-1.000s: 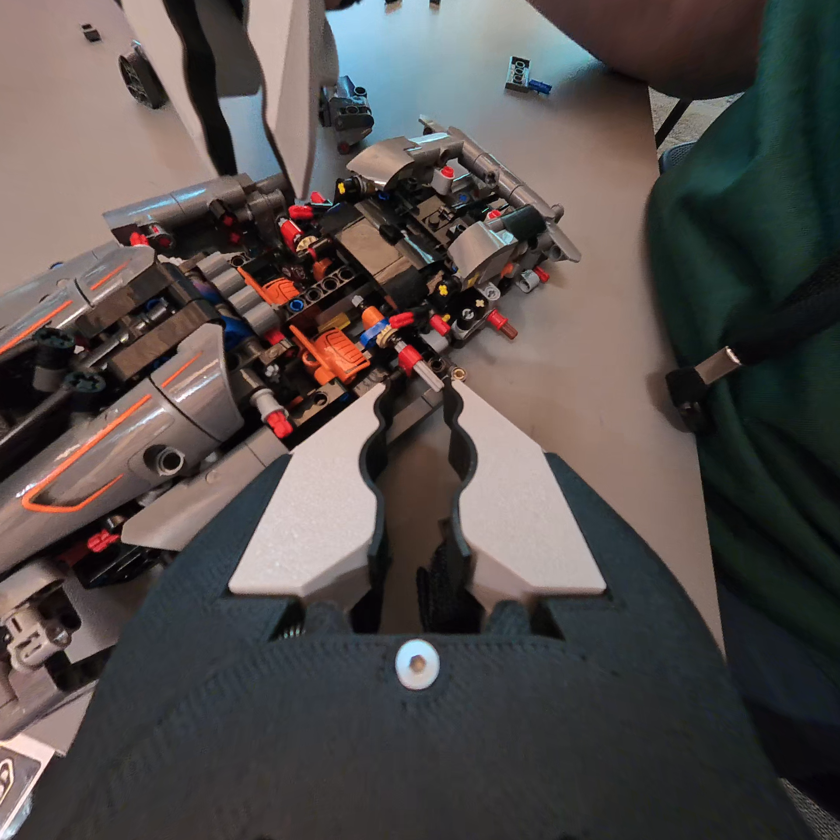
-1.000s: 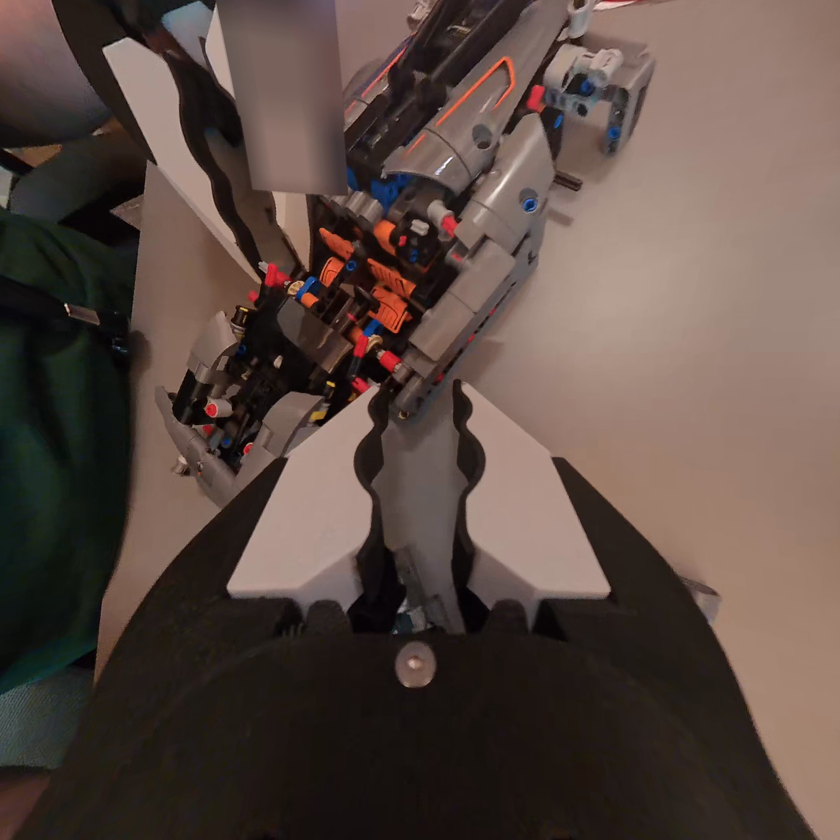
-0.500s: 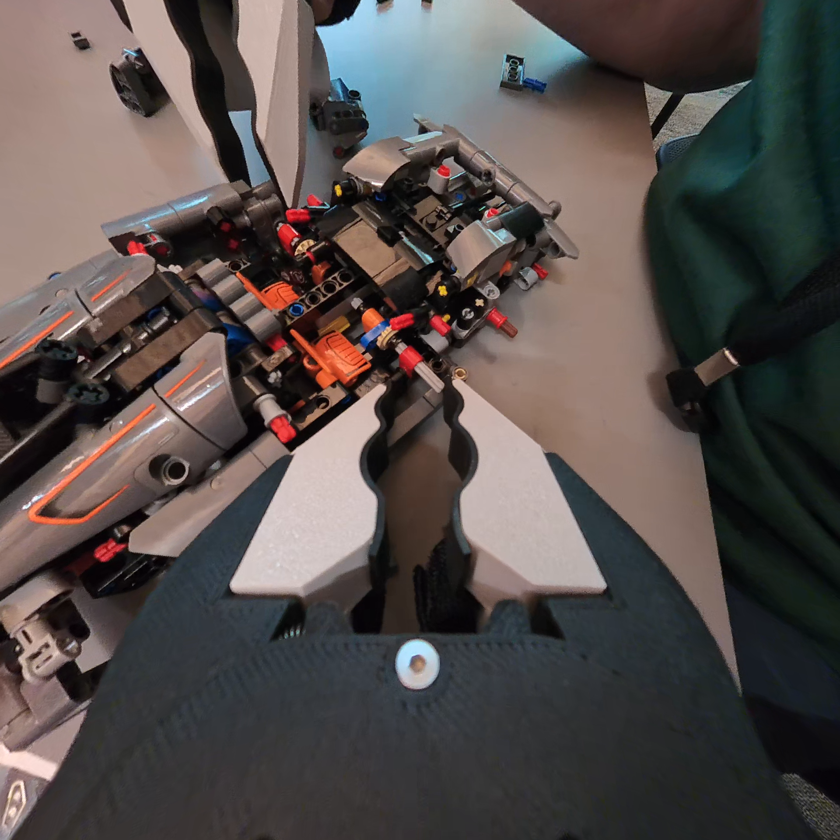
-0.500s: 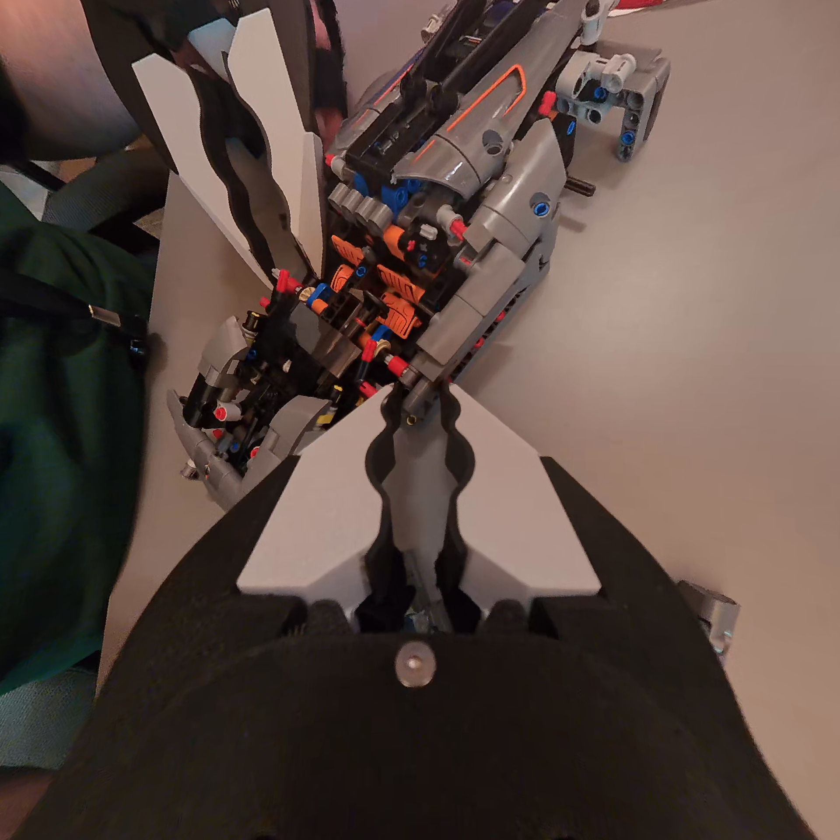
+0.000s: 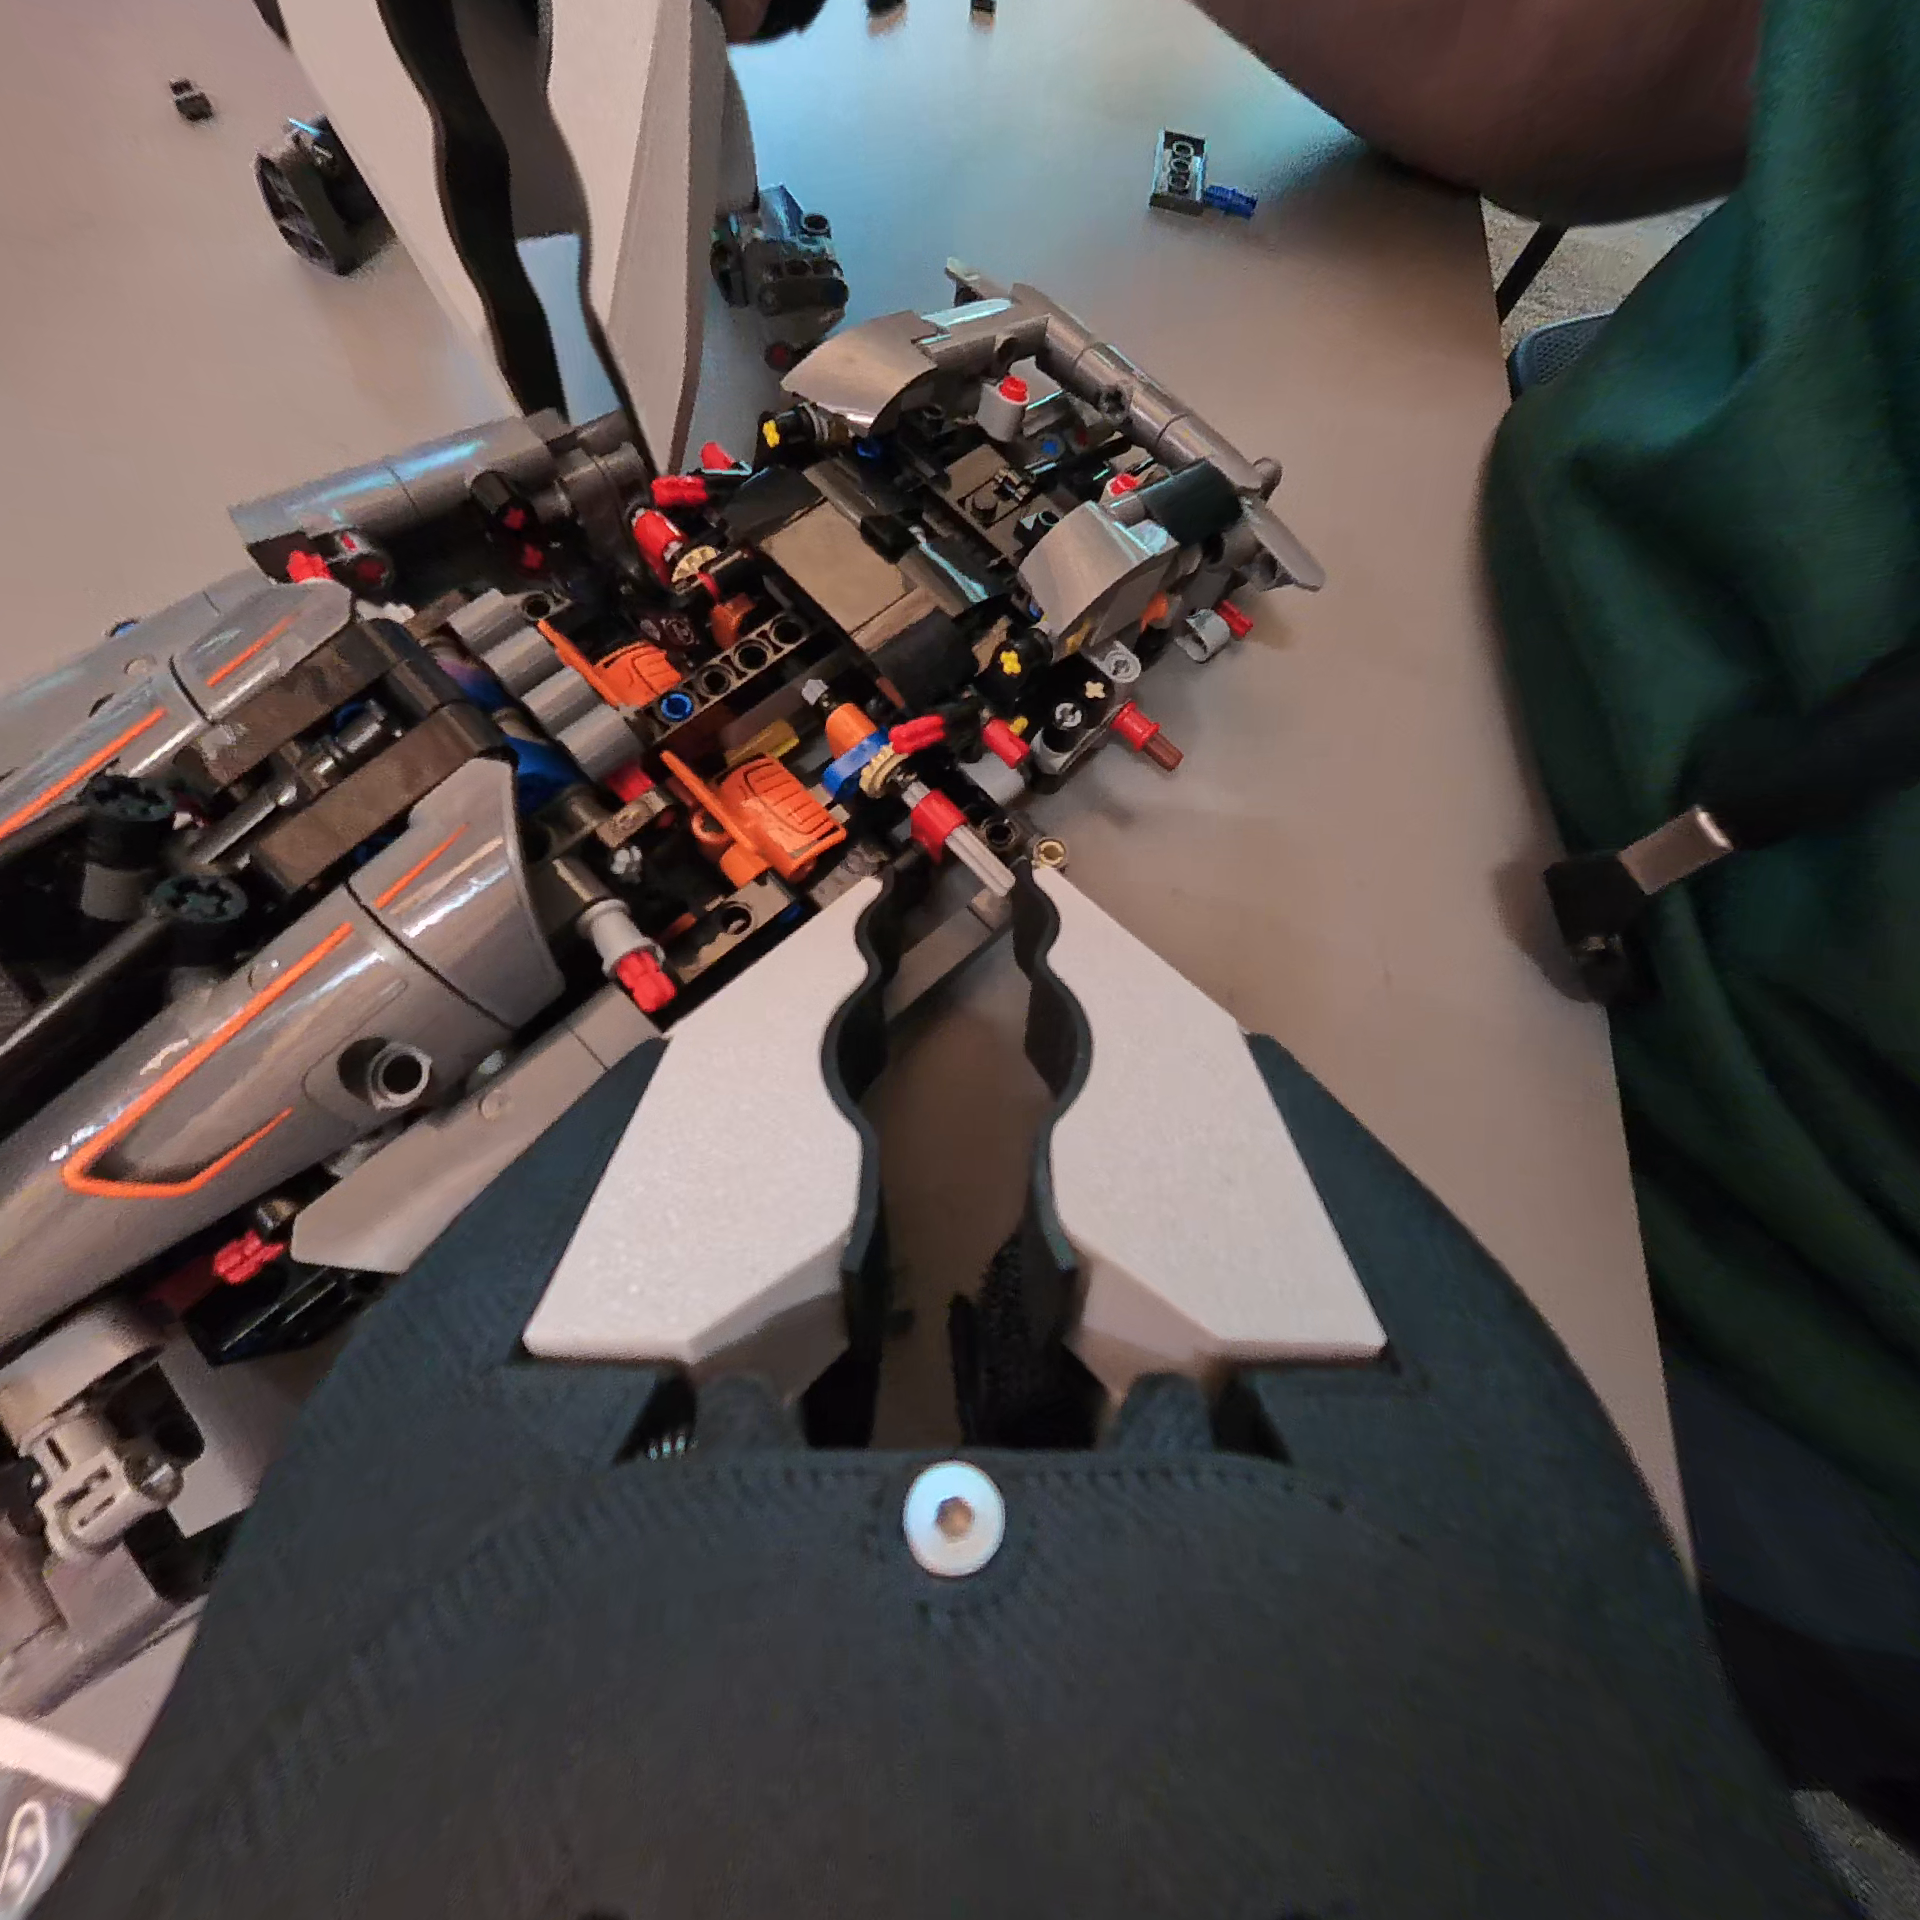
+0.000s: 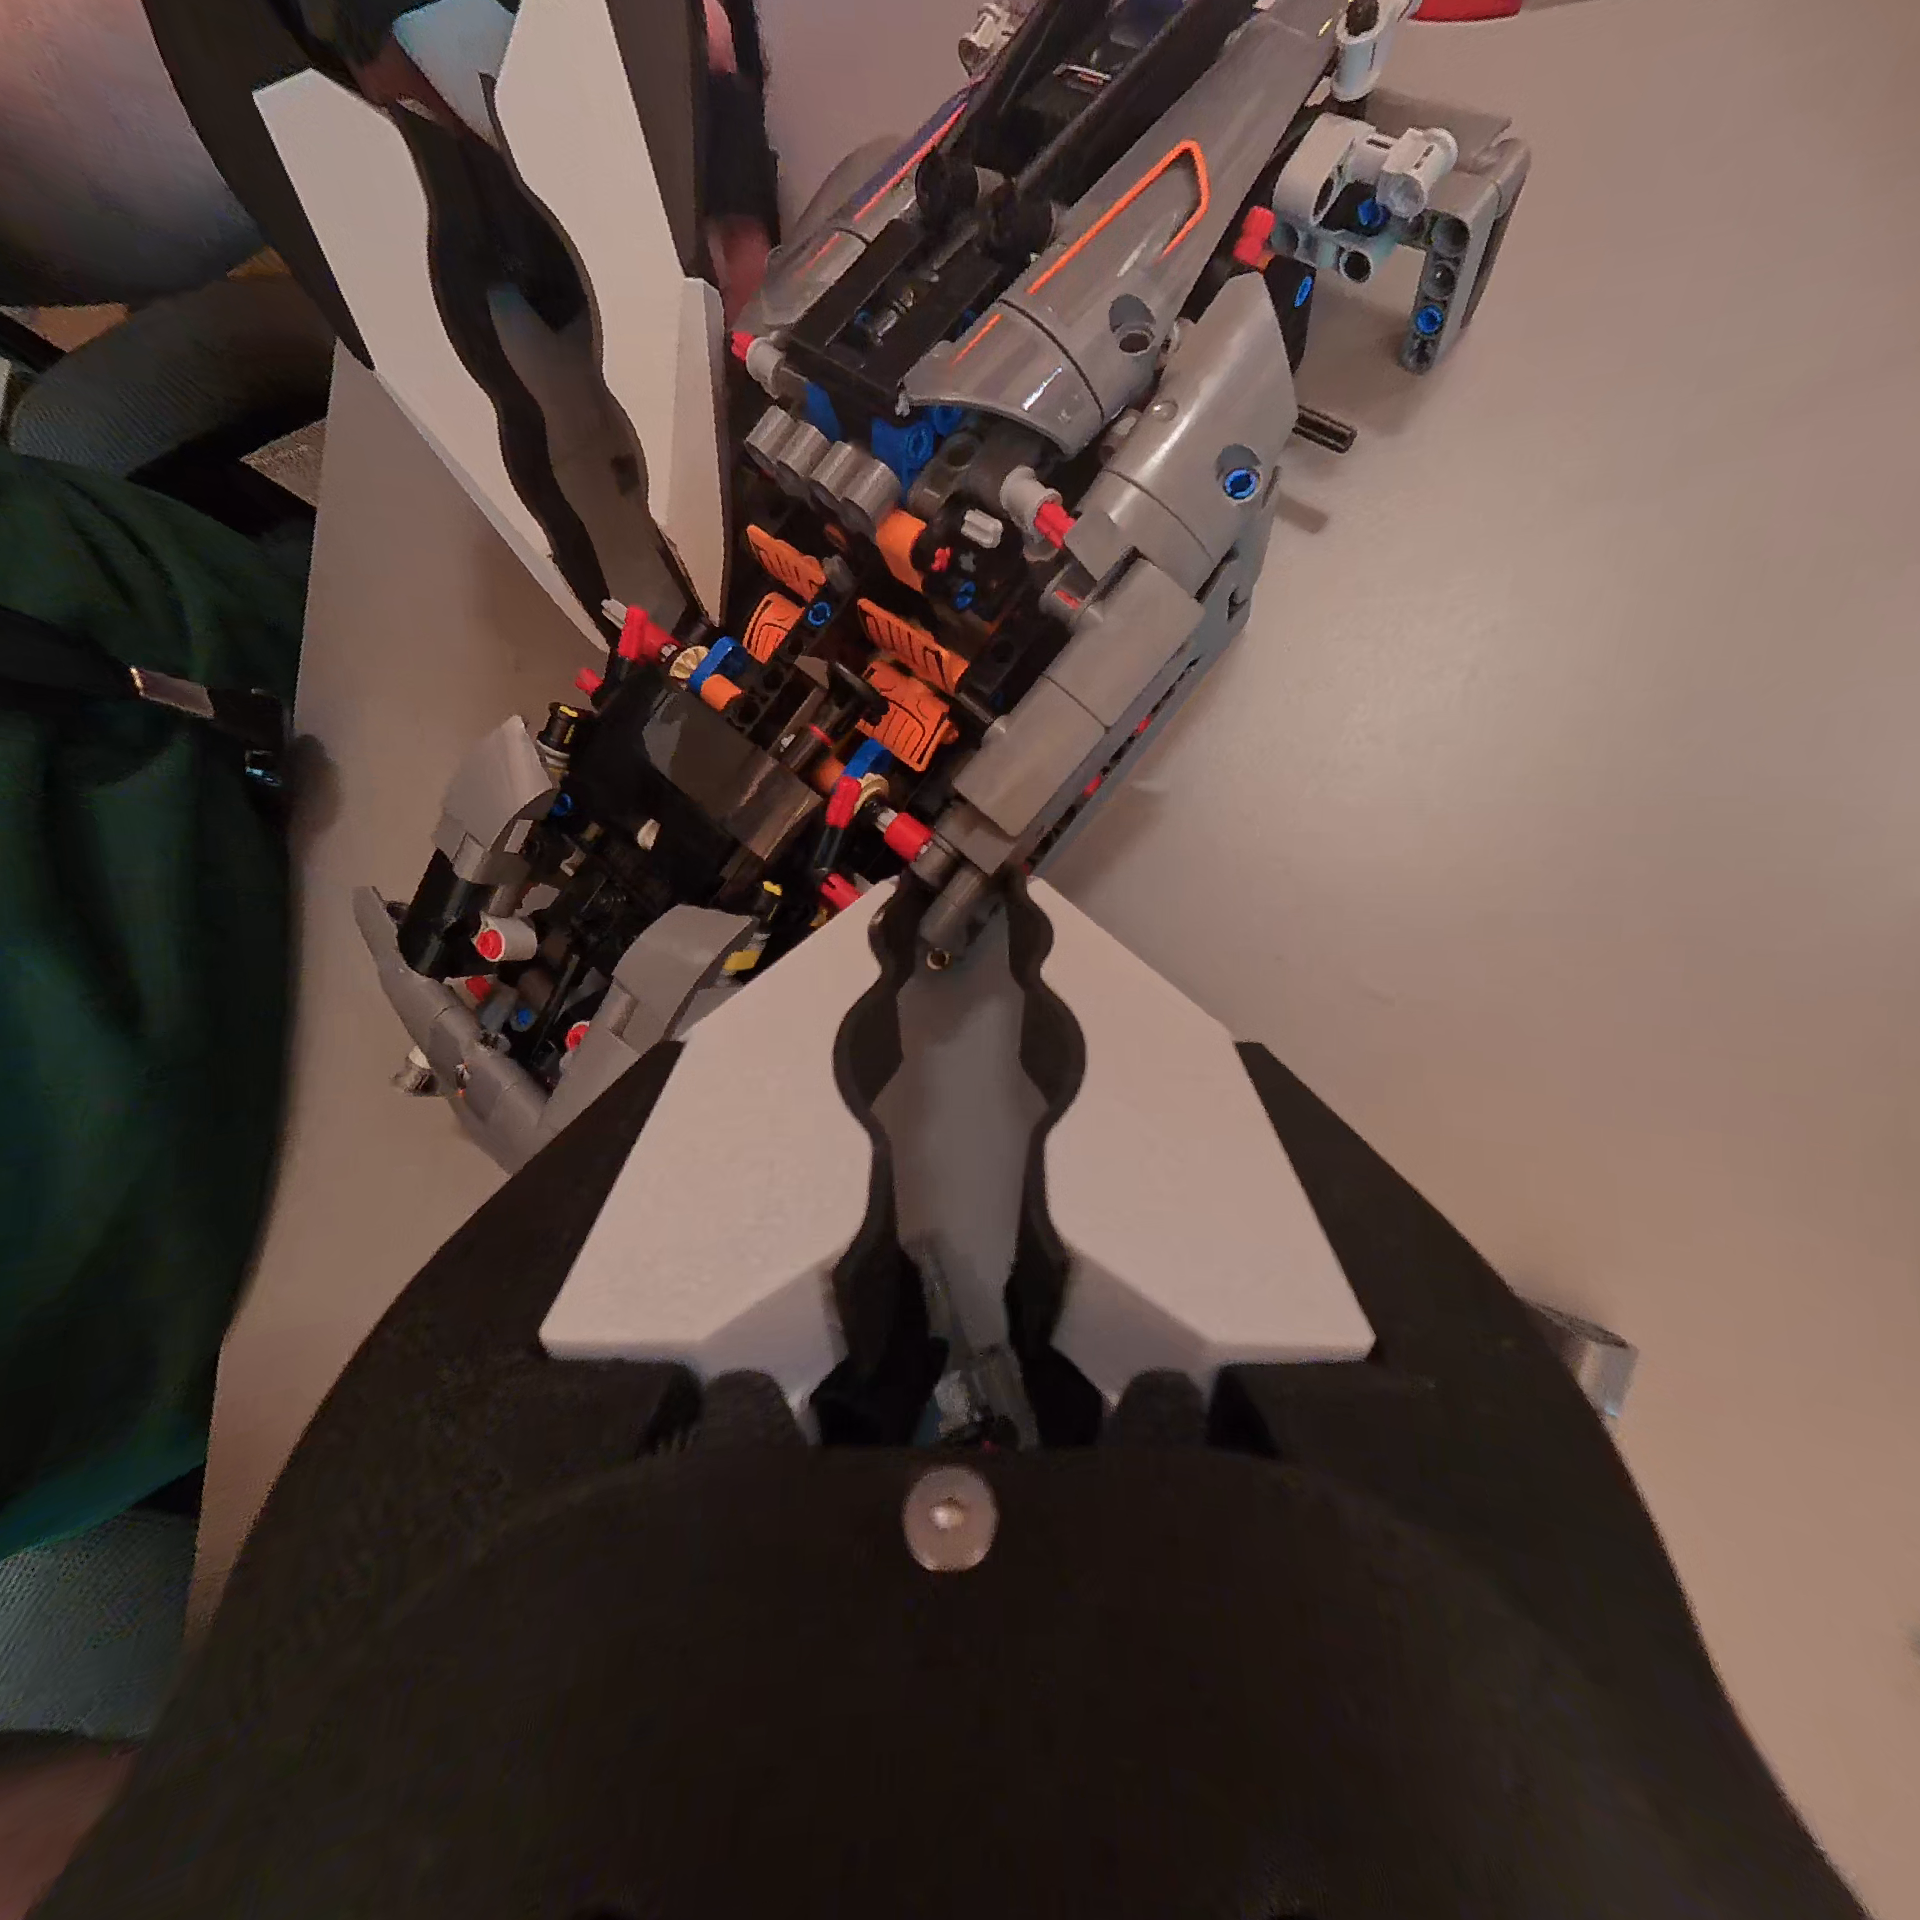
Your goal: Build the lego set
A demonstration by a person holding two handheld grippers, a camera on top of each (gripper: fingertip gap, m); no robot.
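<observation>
A grey lego car (image 5: 436, 935) with orange stripes and orange seats lies on the grey table (image 5: 1299, 935). Its open middle shows black beams and red and blue pins. My left gripper (image 5: 956, 888) is shut on the car's near side beam, beside a red-tipped axle (image 5: 956, 831). My right gripper (image 6: 954, 899) is shut on the end of the grey beam (image 6: 1091, 727) on the car's other side (image 6: 1039, 343). Each gripper also shows in the other's view: the right (image 5: 613, 260) and the left (image 6: 582, 364), with tips against the car.
A black wheel (image 5: 312, 208), a dark grey piece (image 5: 779, 260), a small grey brick with a blue pin (image 5: 1190, 171) and a tiny black piece (image 5: 192, 99) lie beyond the car. A grey part (image 6: 1590, 1361) lies by my right gripper. A person in green (image 5: 1745, 727) sits at the table's edge. Across from one pair of fingers to the other is roughly 11 cm.
My right gripper's fingers have drawn closer together on the grey side beam and its angle has shifted. The car has moved slightly. My left gripper keeps its hold.
</observation>
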